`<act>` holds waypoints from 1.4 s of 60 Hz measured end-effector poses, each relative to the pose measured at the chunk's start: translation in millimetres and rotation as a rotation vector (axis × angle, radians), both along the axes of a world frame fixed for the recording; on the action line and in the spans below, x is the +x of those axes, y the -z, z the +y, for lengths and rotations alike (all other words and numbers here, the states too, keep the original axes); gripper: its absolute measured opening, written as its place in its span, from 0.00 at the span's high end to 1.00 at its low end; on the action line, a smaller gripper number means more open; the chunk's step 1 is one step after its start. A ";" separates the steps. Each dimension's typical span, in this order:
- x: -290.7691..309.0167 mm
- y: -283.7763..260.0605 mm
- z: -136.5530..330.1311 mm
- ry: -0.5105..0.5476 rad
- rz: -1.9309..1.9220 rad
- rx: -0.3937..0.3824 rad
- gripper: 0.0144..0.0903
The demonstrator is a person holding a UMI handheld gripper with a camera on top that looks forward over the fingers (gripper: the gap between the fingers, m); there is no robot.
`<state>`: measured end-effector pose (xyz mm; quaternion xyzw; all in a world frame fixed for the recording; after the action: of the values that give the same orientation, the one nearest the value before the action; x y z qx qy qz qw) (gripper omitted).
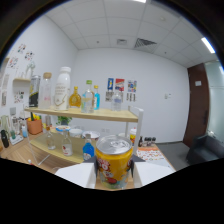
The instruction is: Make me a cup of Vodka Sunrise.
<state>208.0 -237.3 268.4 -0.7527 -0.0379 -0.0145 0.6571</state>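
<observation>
A yellow drink can [114, 161] with a silver pull-tab top stands upright between my two white fingers [75, 175]. My gripper [114, 176] is shut on it, one finger pressing each side, and the can sits raised in front of the shelf. Its lower part is hidden. Beyond the can, a two-level wooden shelf [107, 116] carries the drink bottles. On its top board are a white bottle [62, 88], a small amber bottle [75, 98], a green-capped clear bottle [88, 97] and a blue bottle [96, 98].
On the lower shelf board stand small clear bottles [51, 139] and a blue-labelled bottle [88, 150]. An orange pot [34, 125] sits to the left of them. A brown door [195, 105] and a dark seat [206, 148] are far off to the right.
</observation>
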 end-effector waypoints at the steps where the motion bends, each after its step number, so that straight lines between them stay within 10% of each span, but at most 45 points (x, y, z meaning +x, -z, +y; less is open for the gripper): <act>1: 5.9 6.2 1.2 0.008 0.015 -0.006 0.51; 29: 67.6 193.6 31.1 0.088 0.169 -0.283 0.51; 68: 61.9 237.7 5.1 0.114 0.120 -0.379 0.48; 78: 62.3 228.1 -3.8 0.157 0.136 -0.402 0.05; 84: 64.0 201.1 -13.2 0.201 0.116 -0.387 0.06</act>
<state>272.0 -250.4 67.3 -0.8644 0.0729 -0.0290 0.4966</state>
